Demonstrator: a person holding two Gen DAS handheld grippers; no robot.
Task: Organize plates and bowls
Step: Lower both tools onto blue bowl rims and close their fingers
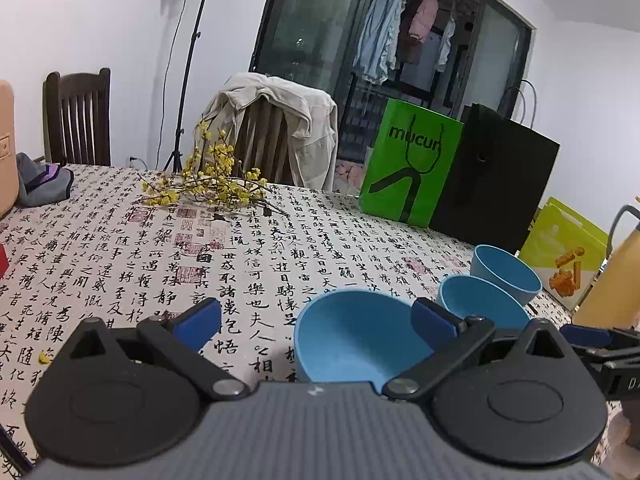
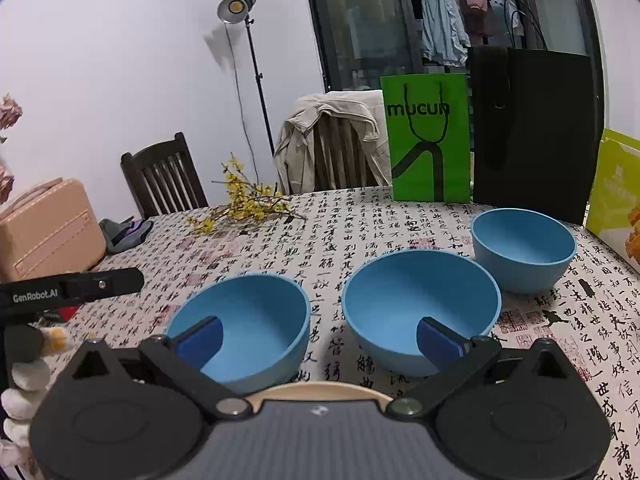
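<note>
Three blue bowls stand in a row on the calligraphy tablecloth. In the right wrist view they are the left bowl (image 2: pixel 256 312), the middle bowl (image 2: pixel 416 296) and the far right bowl (image 2: pixel 524 244). My right gripper (image 2: pixel 320 342) is open just in front of the left and middle bowls, one finger before each. A beige rim (image 2: pixel 320 390), apparently a plate's, shows under it. My left gripper (image 1: pixel 318 322) is open, with the nearest bowl (image 1: pixel 352 344) between its fingers, close to the right finger (image 1: pixel 434 320). The other two bowls (image 1: pixel 480 304) (image 1: pixel 506 272) lie beyond.
A green paper bag (image 2: pixel 430 140) and a black bag (image 2: pixel 532 132) stand at the table's far edge, and a yellow-green box (image 2: pixel 616 192) at the right. Yellow flower twigs (image 1: pixel 208 188), a pink case (image 2: pixel 44 228), a yellow bottle (image 1: pixel 608 280) and chairs ring the table.
</note>
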